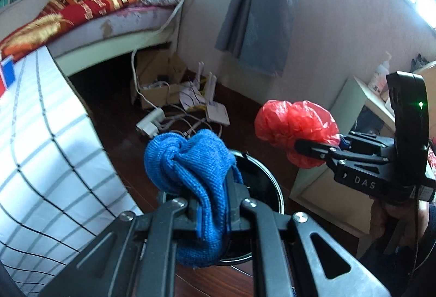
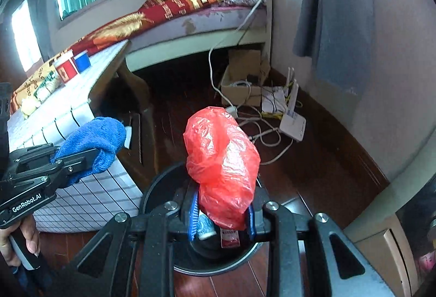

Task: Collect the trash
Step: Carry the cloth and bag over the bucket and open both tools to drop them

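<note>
Fingers [image 1: 231, 185] of left gripper [image 1: 212, 204] nearly closed, clamped on blue cloth [image 1: 188, 161], bunched and knotted, bulging up and forward past tips. Seen from right wrist: same cloth [image 2: 95, 139] pinched in left gripper [image 2: 79, 158], held out at left, hand [image 2: 19, 239] on grip below. Fingers [image 2: 192, 215] of right gripper [image 2: 220, 218] closed as tight as load allows on red bag [image 2: 222, 163], crumpled plastic, long axis running up and away from blue pads, top leaning slightly left. From left wrist, same bag [image 1: 294, 131] clamped in right gripper [image 1: 316, 147], off to right and a little above cloth. Outward and below: black bin [image 2: 163, 182] on dark wood floor [image 2: 313, 177], open mouth straight under both loads. From left wrist, bin rim [image 1: 272, 177] just beyond and beneath cloth; from right wrist, bin interior showing between pads with small items [image 2: 215, 231] already inside. Both grippers pitched downward over opening, neither clearly nearer; bag hanging over bin centre, cloth nearer left rim beside checked cloth-covered table [image 1: 41, 147]. Likely step: release over bin. Risk: cloth snagging on pads, or bag drifting wide of rim. Further out: bed [image 2: 190, 11], cables and router [image 2: 291, 122] by wall.
</note>
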Demonstrator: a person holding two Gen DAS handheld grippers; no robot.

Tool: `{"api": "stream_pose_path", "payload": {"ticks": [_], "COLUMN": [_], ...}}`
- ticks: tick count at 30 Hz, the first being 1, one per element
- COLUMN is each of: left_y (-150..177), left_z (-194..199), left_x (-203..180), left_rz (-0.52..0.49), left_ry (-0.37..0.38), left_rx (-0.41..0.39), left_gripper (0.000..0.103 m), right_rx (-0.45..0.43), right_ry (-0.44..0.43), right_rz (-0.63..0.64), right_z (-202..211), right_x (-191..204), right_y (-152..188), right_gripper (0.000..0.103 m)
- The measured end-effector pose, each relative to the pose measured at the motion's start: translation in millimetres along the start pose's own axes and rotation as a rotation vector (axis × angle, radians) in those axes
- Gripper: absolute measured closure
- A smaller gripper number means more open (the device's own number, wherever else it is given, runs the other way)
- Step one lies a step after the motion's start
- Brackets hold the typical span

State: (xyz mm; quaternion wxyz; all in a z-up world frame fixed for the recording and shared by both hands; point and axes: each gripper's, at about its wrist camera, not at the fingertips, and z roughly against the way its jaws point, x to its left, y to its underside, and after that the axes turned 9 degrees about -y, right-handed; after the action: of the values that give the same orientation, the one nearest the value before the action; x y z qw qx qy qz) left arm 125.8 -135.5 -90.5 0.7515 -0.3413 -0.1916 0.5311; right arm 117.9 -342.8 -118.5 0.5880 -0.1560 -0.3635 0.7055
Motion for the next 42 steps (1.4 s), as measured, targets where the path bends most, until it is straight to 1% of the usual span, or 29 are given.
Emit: {"api": "stream_pose_path", "payload": {"ticks": [5,9,11,15,17,18,19,20,21,23,24,25,27,29,31,35,38,42], "left_y": [6,11,13,15,17,20,22,24,26,30,32,33,34,34,32,32,31,31], "left_z": [-21,-42,-46,-54,-62,-66,-69,-69,-67,-64,-63,-62,-57,-54,-48,-34,-27,-9], "left_x": [-9,-12,-13,-17,-14,-11,-8,-6,-2,3,3,4,7,9,14,26,34,46], "left_rz": [-0.024,-0.026,-0.035,-0.054,-0.036,-0.016,-0.009,0.005,0.024,0.037,0.035,0.032,0.032,0.036,0.037,0.052,0.071,0.095], "left_ry": [0.024,0.040,0.048,0.068,0.093,0.074,0.051,0.032,0.015,-0.007,-0.016,-0.029,-0.065,-0.085,-0.124,-0.173,-0.196,-0.229], "left_rx": [0.053,0.116,0.128,0.154,0.176,0.185,0.194,0.195,0.185,0.191,0.191,0.188,0.176,0.168,0.144,0.112,0.091,0.067], "left_gripper": [0.091,0.091,0.091,0.090,0.083,0.060,0.031,0.024,0.019,0.017,0.007,0.004,0.004,0.004,0.004,0.004,0.003,0.003], "right_rx": [0.046,0.096,0.109,0.157,0.194,0.213,0.226,0.258,0.286,0.308,0.308,0.305,0.300,0.288,0.274,0.244,0.216,0.176], "right_ry": [-0.011,-0.020,-0.019,-0.047,-0.063,-0.055,-0.032,-0.023,-0.021,0.000,0.005,0.020,0.042,0.062,0.071,0.079,0.076,0.060], "right_rz": [0.024,0.045,0.047,0.047,0.051,0.061,0.063,0.049,0.039,0.033,0.033,0.038,0.047,0.043,0.040,0.029,0.040,0.036], "right_z": [-15,-35,-41,-57,-69,-76,-83,-89,-94,-97,-97,-96,-94,-90,-87,-83,-76,-67], "right_x": [-9,-13,-15,-18,-19,-20,-22,-27,-31,-36,-37,-37,-38,-38,-37,-34,-24,-9], "right_y": [11,17,19,22,26,29,33,39,43,50,51,51,50,47,44,36,29,17], "right_gripper": [0.074,0.074,0.074,0.074,0.073,0.070,0.049,0.008,0.000,0.000,0.000,0.000,0.000,0.000,0.000,0.000,0.000,0.000]}}
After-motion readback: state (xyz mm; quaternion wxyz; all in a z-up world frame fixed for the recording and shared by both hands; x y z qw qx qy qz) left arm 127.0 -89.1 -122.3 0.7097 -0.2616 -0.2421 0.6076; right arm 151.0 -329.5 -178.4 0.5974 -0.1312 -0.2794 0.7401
